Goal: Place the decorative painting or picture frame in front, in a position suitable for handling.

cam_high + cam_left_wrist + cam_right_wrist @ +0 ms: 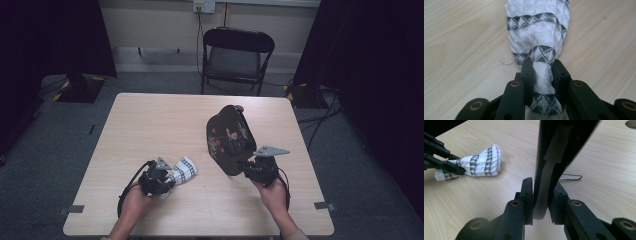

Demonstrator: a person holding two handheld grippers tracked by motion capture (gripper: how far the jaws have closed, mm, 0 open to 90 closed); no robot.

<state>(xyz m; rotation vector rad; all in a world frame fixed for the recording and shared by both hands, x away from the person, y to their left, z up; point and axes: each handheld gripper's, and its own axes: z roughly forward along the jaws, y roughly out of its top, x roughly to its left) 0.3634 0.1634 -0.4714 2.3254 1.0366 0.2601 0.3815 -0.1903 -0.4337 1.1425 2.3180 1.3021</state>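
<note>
A white cloth (182,170) with dark patterned stripes lies bunched on the wooden table (160,120) near the front left. My left gripper (166,180) is shut on its near end; in the left gripper view the cloth (539,32) is pinched between the jaws of that gripper (541,67). A black bag (229,137) with a printed picture stands tilted at the centre right. My right gripper (246,167) is shut on its lower edge. In the right gripper view the bag's edge (559,140) runs down between the jaws of that gripper (542,187), with the cloth (481,162) and left gripper (459,168) at the left.
A thin metal wire loop (571,177) lies on the table behind the bag's edge. A black folding chair (237,55) stands beyond the table's far side. Dark curtains hang at both sides of the room.
</note>
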